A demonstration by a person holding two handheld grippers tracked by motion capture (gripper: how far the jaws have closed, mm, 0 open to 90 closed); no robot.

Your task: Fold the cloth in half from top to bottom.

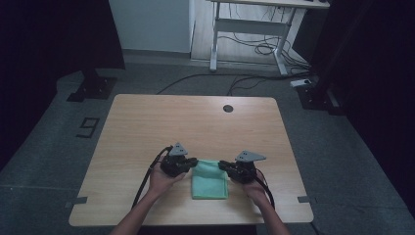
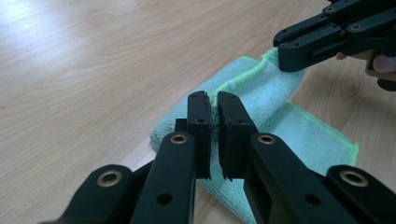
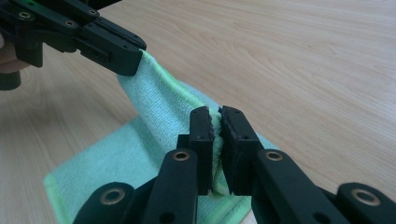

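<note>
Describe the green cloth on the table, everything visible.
The green cloth is a mint-green terry or microfibre towel with a brighter green stitched hem. It lies near the front edge of the wooden table, apparently folded into a small rectangle. Its far edge is lifted off the lower layer: the left hand-held gripper is shut on one far corner and the right hand-held gripper on the other, so the fabric spans between them as a raised band. The rest lies flat on the table.

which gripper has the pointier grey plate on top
The right gripper: its plate stretches to a long point; the left gripper's plate is stubbier.
</note>
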